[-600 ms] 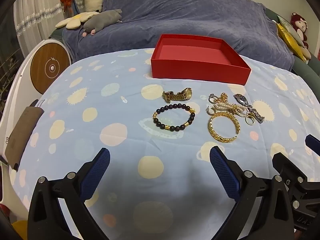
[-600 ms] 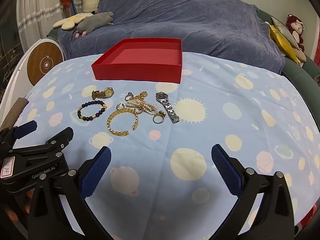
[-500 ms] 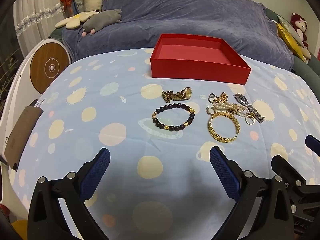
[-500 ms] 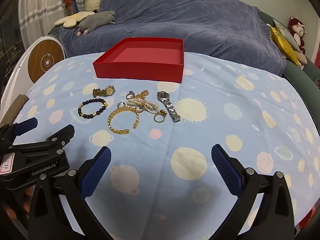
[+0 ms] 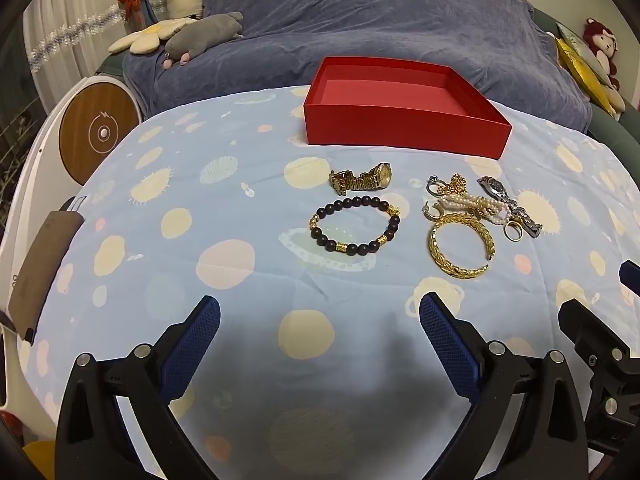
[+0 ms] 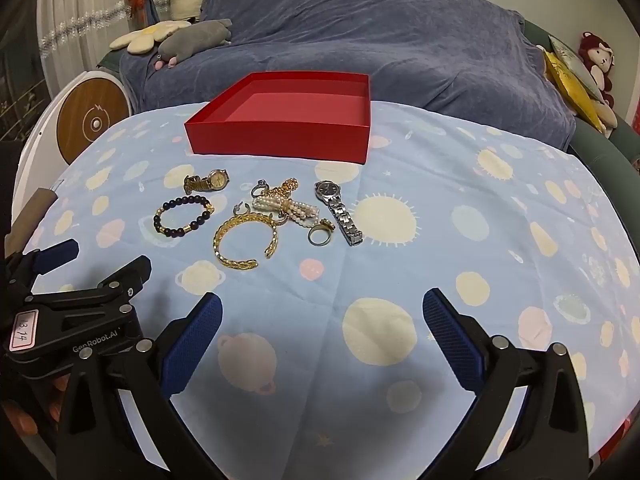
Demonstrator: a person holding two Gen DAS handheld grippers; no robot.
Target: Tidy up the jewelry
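A shallow red box (image 5: pixel 404 130) (image 6: pixel 280 140) stands empty at the far side of a blue patterned cloth. In front of it lie a gold watch (image 5: pixel 362 179) (image 6: pixel 207 181), a dark bead bracelet (image 5: pixel 354 226) (image 6: pixel 183 216), a gold bangle (image 5: pixel 460 246) (image 6: pixel 245 241), a pearl strand (image 5: pixel 474 204) (image 6: pixel 286 206), a silver watch (image 5: pixel 510 206) (image 6: pixel 340 212) and a ring (image 6: pixel 320 236). My left gripper (image 5: pixel 320 332) hangs open, short of the bead bracelet. My right gripper (image 6: pixel 322 328) is open too, nearer than the ring, with nothing between its fingers.
A sofa under a blue throw (image 5: pixel 380 28) rises behind the table, with plush toys (image 5: pixel 204 38) on its left end. A round white and wood device (image 5: pixel 98 132) stands off the table's left edge. A brown pouch (image 5: pixel 42 264) lies at the left edge.
The right wrist view has shifted a little, so the jewelry and box sit slightly higher and nearer. The left view is nearly the same. Both grippers stayed open.
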